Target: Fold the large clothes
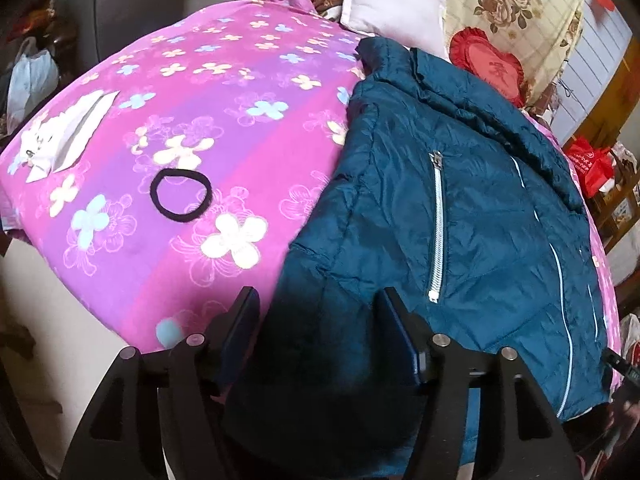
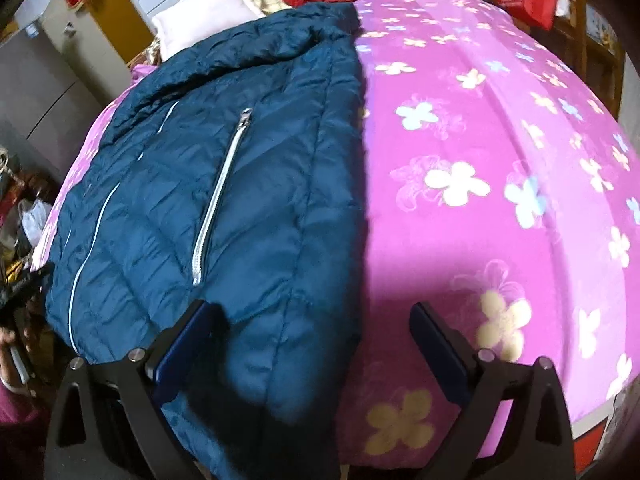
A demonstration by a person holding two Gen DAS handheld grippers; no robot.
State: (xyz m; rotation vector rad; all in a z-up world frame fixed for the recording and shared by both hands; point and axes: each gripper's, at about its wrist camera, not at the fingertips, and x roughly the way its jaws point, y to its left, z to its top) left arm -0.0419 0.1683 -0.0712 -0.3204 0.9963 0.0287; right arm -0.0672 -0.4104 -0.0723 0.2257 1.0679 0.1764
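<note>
A dark teal quilted jacket [image 1: 460,208] lies spread flat on a pink flowered bedsheet [image 1: 200,92], front up, with a silver pocket zipper [image 1: 438,228] showing. My left gripper [image 1: 318,306] hovers over the jacket's near left hem, open; the hem corner lies between the fingers, and the left finger [image 1: 240,320] is over bare sheet. In the right wrist view the same jacket [image 2: 224,184] fills the left half and the sheet [image 2: 500,152] the right. My right gripper [image 2: 310,314] stands wide open over the jacket's near right edge, with its right finger [image 2: 436,340] above the sheet.
A black hair tie [image 1: 181,196] and a white cloth item [image 1: 68,136] lie on the sheet left of the jacket. A white pillow [image 1: 394,4] and a red heart cushion [image 1: 490,64] sit at the head of the bed. A red bag [image 1: 592,160] and shelves stand at the right.
</note>
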